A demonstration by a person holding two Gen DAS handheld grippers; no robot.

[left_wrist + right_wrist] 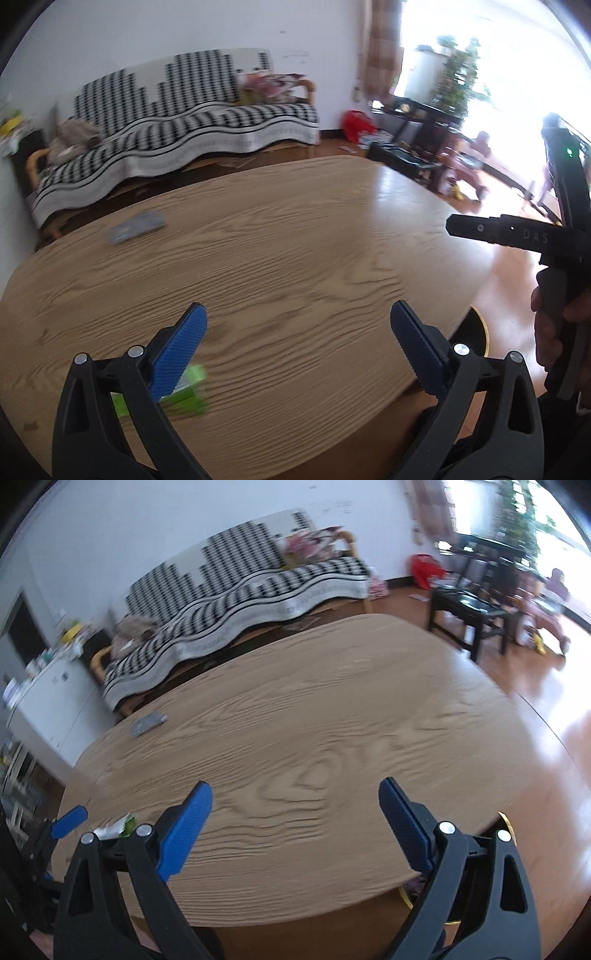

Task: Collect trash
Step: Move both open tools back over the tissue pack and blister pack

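Both grippers over the wood desk (295, 240), jaws wide, nothing held. Left gripper (297, 328): green wrapper (192, 391) lies on desk just under/behind its left finger, not btwn jaws. Right gripper (295, 805): same wrapper (120, 825) off to its left. Grey packet (136, 227) near far desk edge, well apart.

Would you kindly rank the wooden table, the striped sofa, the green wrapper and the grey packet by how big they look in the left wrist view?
1. Wooden table
2. Striped sofa
3. Green wrapper, though it is nearest the camera and partly hidden
4. Grey packet
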